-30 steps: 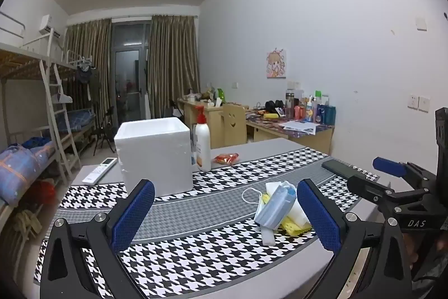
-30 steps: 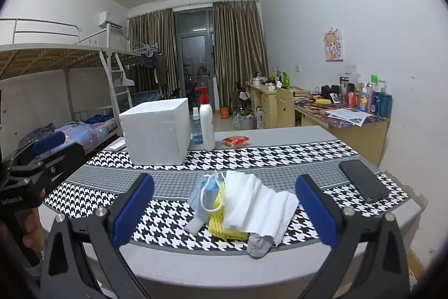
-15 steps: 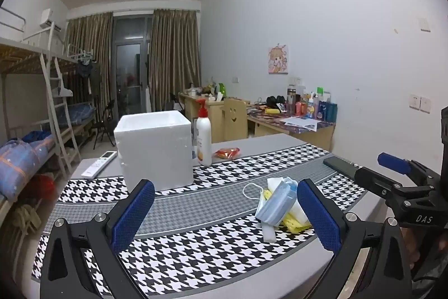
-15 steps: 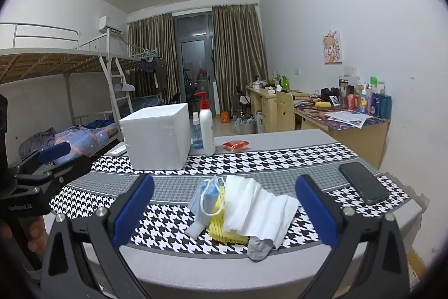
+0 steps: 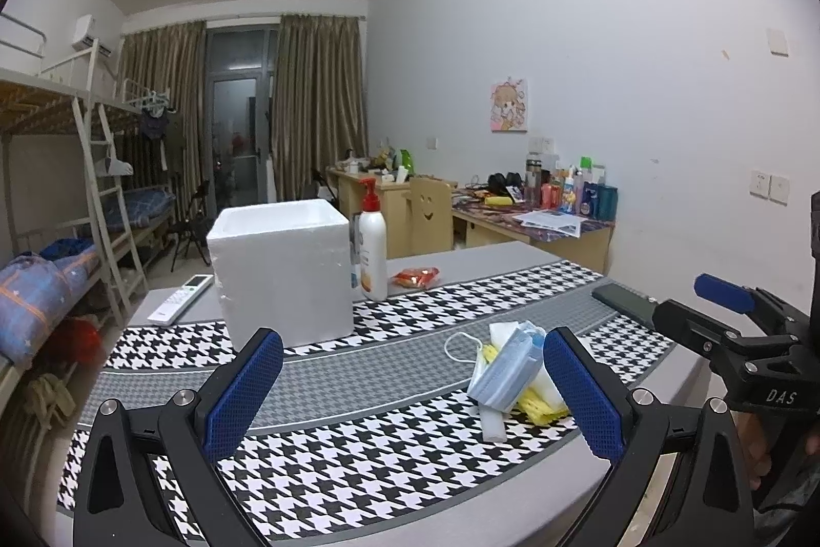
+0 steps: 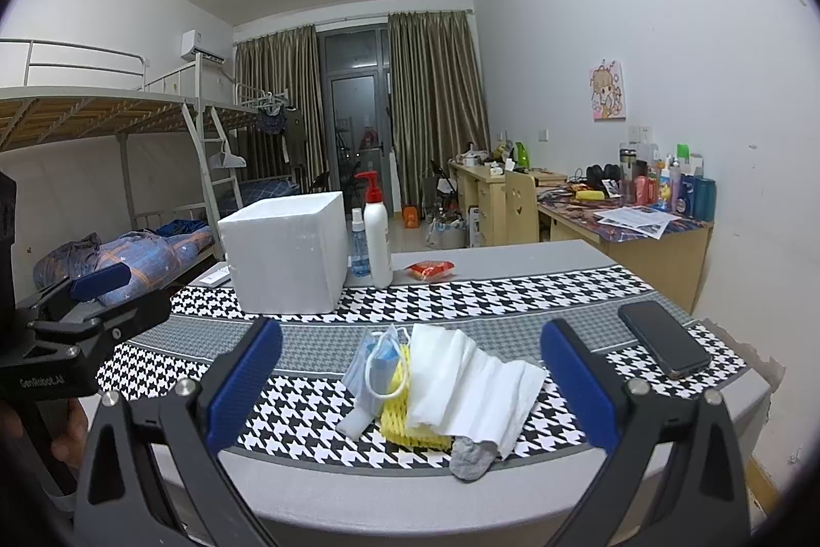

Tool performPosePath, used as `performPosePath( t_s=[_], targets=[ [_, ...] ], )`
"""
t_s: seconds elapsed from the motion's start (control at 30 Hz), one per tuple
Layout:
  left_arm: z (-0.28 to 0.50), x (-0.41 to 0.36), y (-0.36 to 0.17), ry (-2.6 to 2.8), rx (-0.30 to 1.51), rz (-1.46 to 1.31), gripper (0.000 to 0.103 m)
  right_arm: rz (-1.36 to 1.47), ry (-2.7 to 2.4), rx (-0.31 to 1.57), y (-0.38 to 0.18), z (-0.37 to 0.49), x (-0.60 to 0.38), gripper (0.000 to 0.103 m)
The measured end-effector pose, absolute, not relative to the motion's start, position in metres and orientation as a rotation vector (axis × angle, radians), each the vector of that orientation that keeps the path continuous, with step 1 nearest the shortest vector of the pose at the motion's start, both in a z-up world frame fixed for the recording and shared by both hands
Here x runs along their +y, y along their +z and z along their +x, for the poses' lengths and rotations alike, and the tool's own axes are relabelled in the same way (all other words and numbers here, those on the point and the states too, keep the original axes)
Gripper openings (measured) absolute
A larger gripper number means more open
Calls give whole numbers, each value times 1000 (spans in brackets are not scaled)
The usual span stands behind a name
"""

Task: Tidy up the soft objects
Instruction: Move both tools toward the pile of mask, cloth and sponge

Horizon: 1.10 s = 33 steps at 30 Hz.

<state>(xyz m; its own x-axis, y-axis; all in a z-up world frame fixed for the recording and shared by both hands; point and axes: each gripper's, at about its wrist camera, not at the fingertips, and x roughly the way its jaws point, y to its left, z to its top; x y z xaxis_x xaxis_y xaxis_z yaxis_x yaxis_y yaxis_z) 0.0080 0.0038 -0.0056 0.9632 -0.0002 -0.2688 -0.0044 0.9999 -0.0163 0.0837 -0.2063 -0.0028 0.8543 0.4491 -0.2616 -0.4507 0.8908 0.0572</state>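
Both the left claw point(image 5: 410, 385) and right claw point(image 6: 410, 380) are hanging released over the counter point(image 6: 512, 285), facing a limp, light pile of soft objects point(image 6: 441, 383), probably best pinched at the white cloth's point(image 6: 461, 378) bunched middle.

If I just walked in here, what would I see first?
Probably the little pile of soft things near the front edge of the checked table: a white cloth, a blue mask and something yellow, heaped together. Behind it stands a big white foam box with a red-topped pump bottle beside it. Both blue-padded grippers, the left and the right, hover wide open over the near edge.
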Motion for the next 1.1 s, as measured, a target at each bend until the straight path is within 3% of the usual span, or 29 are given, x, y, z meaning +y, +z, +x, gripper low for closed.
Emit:
performPosePath(
  t_s=[1.1],
  targets=[
    [34,0,-10,-22,329,-25,102,1,449,292,-5,96,-211,102]
  ],
)
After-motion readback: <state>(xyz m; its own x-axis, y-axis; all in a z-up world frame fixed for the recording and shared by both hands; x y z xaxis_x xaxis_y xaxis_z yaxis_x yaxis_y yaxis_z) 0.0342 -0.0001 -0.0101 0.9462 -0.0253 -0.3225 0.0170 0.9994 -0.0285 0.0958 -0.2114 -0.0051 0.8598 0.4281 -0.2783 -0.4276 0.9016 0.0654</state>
